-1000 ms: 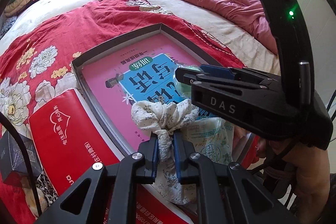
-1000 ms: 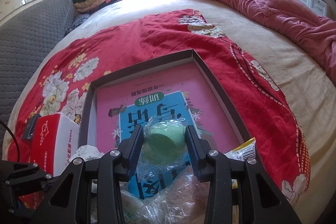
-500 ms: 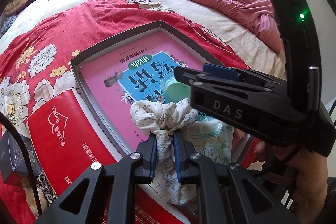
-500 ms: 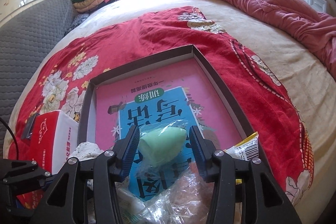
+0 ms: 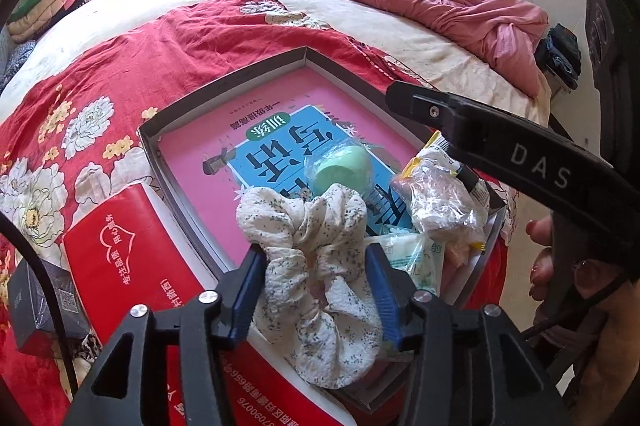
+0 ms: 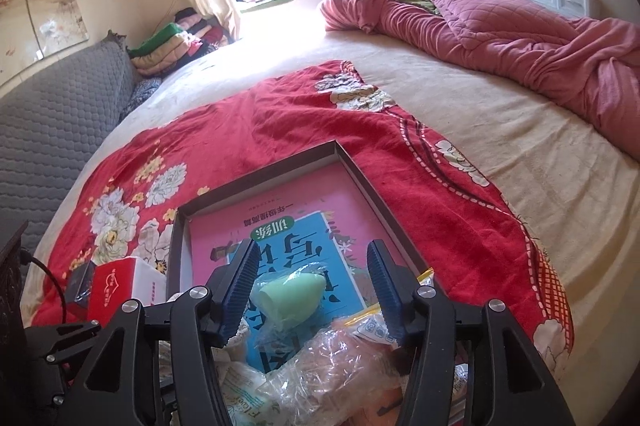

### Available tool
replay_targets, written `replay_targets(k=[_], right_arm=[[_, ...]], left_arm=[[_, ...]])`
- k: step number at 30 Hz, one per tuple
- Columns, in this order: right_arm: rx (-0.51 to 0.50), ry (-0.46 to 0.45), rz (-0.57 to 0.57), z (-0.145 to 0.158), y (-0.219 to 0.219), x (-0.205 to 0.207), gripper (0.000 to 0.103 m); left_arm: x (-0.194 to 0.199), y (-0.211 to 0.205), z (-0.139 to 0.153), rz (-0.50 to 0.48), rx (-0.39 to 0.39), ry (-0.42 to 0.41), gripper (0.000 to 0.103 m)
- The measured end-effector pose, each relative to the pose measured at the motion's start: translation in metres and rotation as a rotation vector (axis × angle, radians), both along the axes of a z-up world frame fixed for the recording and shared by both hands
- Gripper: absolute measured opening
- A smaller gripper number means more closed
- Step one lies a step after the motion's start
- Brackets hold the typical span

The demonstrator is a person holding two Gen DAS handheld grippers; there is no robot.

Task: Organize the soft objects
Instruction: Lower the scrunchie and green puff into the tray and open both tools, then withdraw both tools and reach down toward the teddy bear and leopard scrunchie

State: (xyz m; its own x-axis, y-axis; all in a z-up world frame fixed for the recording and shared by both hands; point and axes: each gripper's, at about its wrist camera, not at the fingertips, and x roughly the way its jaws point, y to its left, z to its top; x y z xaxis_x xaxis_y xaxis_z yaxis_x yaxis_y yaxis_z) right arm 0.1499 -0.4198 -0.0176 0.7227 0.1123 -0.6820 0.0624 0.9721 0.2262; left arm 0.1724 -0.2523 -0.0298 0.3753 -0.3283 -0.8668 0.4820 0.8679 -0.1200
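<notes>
A shallow grey box [image 5: 224,86] lined with a pink and blue book lies on the red floral cloth. My left gripper [image 5: 316,266] is open, its jaws either side of a white floral scrunchie [image 5: 316,250] that rests at the box's near edge. A green sponge in clear wrap [image 5: 344,168] lies in the box beyond it. In the right wrist view my right gripper [image 6: 310,274] is open above that green sponge [image 6: 292,296], which lies on the book. The grey box [image 6: 360,170] extends ahead.
Plastic packets [image 5: 440,198] lie at the box's near right corner. A red tissue pack [image 5: 120,258] and a small black box [image 5: 36,302] lie left of the grey box. A pink quilt [image 6: 500,26] is bunched at the far right of the bed.
Both grippers have opened. The left let go of the scrunchie, the right let go of the wrapped green sponge. The right gripper has lifted and drawn back from the sponge.
</notes>
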Motion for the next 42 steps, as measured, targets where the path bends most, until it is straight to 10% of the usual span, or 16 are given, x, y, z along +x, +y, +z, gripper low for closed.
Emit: replay_targets(k=[42], right_arm=[[-0.238,-0.191,-0.004,0.070,0.043,-0.073,0.077]], left_arm=[[-0.047,0.088,0.075,0.147,-0.061,-0.153,0.082]])
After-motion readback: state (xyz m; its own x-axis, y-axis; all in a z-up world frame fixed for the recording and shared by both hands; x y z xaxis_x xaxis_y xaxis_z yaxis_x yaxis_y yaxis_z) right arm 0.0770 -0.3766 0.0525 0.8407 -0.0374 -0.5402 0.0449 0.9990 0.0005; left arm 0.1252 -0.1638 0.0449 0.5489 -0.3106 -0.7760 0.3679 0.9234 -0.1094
